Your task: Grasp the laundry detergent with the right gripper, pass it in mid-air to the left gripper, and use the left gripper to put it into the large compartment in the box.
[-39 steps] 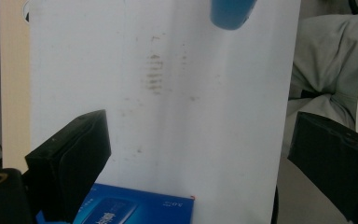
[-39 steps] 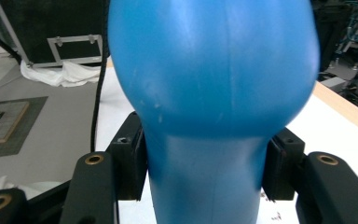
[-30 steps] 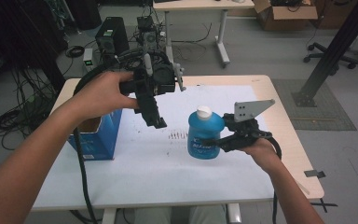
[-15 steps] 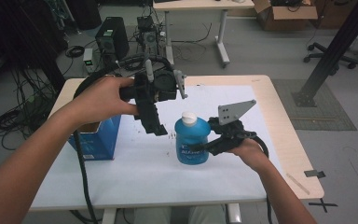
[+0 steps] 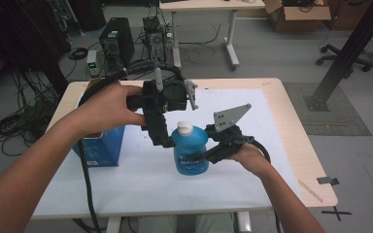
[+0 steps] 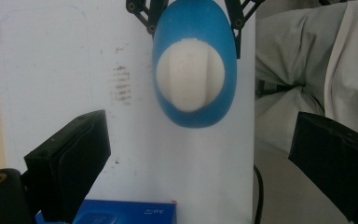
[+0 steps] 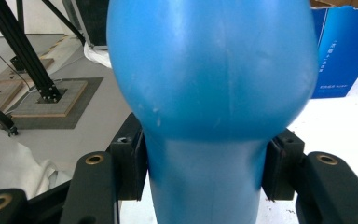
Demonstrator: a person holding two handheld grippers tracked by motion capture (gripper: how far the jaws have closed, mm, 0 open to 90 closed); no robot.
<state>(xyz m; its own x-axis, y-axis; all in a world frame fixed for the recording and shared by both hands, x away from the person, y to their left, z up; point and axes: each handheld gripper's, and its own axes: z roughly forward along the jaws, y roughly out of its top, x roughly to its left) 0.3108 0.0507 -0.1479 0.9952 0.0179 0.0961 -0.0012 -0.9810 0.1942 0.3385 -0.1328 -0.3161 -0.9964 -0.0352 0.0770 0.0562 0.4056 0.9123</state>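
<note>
A blue bottle with a white cap stands upright over the white sheet, and I cannot tell whether its base touches. My right gripper comes in from the right, shut on the bottle's waist; in the right gripper view the pads press both sides of the bottle. My left gripper hangs pointing down at the bottle's left shoulder. In the left gripper view the left gripper is open wide, looking down on the cap and touching nothing.
A blue carton stands at the table's left, under my left forearm. The white sheet covers most of the wooden table. Computers and cables lie on the floor behind. The person's trousers show past the table's near edge.
The right gripper has carried the bottle leftward and a little nearer to me, up against the left gripper. The left gripper has hardly moved.
</note>
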